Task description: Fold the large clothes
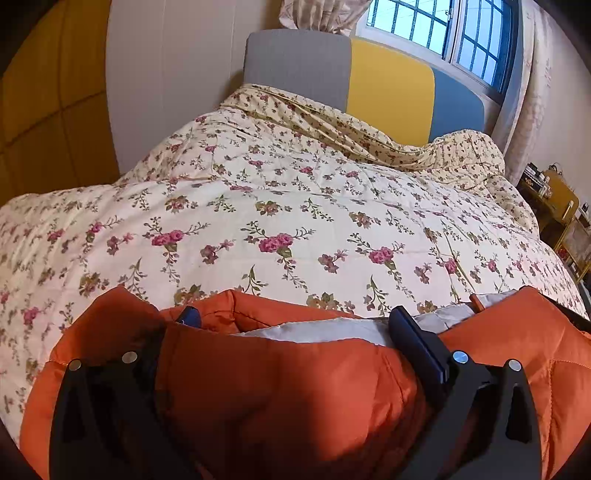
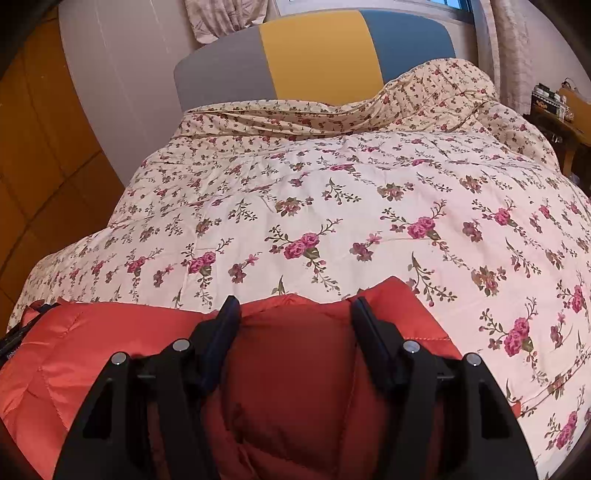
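An orange quilted puffer jacket (image 1: 280,387) with a pale grey lining (image 1: 325,330) lies at the near edge of a bed covered by a floral quilt (image 1: 295,206). My left gripper (image 1: 295,317) straddles a thick bunch of the jacket; its jaws stand wide with fabric bulging between them. In the right wrist view the same jacket (image 2: 291,369) fills the bottom, and my right gripper (image 2: 293,306) has its jaws around a puffy fold of it, pressed against both fingers.
The floral quilt (image 2: 332,192) is rumpled near the grey, yellow and blue headboard (image 2: 317,55). A wooden wardrobe (image 1: 44,110) stands at left, a barred window (image 1: 443,33) behind, and a cluttered side table (image 1: 550,199) at right.
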Demonstrator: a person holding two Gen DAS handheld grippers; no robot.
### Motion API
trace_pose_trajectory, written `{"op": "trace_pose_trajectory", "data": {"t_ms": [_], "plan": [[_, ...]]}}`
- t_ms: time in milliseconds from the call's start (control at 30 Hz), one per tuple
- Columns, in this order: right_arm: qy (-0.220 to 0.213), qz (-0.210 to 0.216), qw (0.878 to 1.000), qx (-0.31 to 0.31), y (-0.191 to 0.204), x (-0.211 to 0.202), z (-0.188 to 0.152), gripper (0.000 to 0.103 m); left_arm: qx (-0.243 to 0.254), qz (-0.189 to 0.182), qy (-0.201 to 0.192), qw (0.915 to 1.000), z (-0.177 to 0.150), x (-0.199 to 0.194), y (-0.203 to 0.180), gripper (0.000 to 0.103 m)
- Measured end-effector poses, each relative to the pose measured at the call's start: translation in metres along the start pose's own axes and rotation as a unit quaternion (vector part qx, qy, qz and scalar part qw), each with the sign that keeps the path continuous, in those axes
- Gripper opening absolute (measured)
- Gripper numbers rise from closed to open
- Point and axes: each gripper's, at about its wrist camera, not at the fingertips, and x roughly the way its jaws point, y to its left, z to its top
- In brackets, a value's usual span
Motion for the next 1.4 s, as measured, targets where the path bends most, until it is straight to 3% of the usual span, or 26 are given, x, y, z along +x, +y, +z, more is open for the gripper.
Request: {"op": "trace_pose_trajectory", "data": {"t_ms": [367,533,633,733,767,833,867,900,967,1267,1400], "plan": [[0.000,-0.028,1.000,-0.014,0.006,0.008,-0.004,0.063,0.003,0.011,0.005,0.9999,-0.002,0.005,0.000,0.100],[-0.002,-0.037,0.999,-0.021,0.007,0.007,-0.005,0.063,0.002,0.060,0.011,0.9982,-0.003,-0.020,-0.013,0.099],[-0.004,-0.044,0.999,-0.025,0.010,0.006,-0.005,0.064,-0.022,0.038,-0.042,0.9982,-0.008,-0.071,-0.030,0.099],[-0.008,-0.050,0.998,-0.028,0.010,0.003,-0.006,0.064,0.025,0.042,-0.095,0.9943,-0.015,-0.098,-0.063,0.100],[-0.010,-0.050,0.998,-0.028,0.010,0.001,-0.006,0.064,0.055,0.061,-0.093,0.9922,-0.017,-0.092,-0.074,0.100],[-0.013,-0.046,0.999,-0.020,0.008,-0.003,-0.007,0.064,0.090,0.082,-0.055,0.9910,-0.023,-0.063,-0.083,0.100],[-0.015,-0.046,0.999,-0.019,0.009,-0.004,-0.007,0.064,0.091,0.081,-0.039,0.9918,-0.028,-0.049,-0.080,0.100],[-0.016,-0.047,0.999,-0.020,0.009,-0.004,-0.008,0.064,0.071,0.056,-0.045,0.9949,-0.032,-0.043,-0.071,0.100],[-0.016,-0.051,0.998,-0.022,0.010,-0.003,-0.008,0.064,0.060,0.043,-0.050,0.9960,-0.034,-0.041,-0.065,0.100],[-0.009,-0.065,0.997,-0.033,0.014,-0.005,-0.005,0.064,0.057,0.034,-0.044,0.9968,-0.041,-0.029,-0.064,0.100],[-0.029,-0.065,0.997,-0.036,0.021,-0.046,-0.014,0.072,0.064,0.041,-0.032,0.9966,-0.039,-0.034,-0.066,0.100]]}}
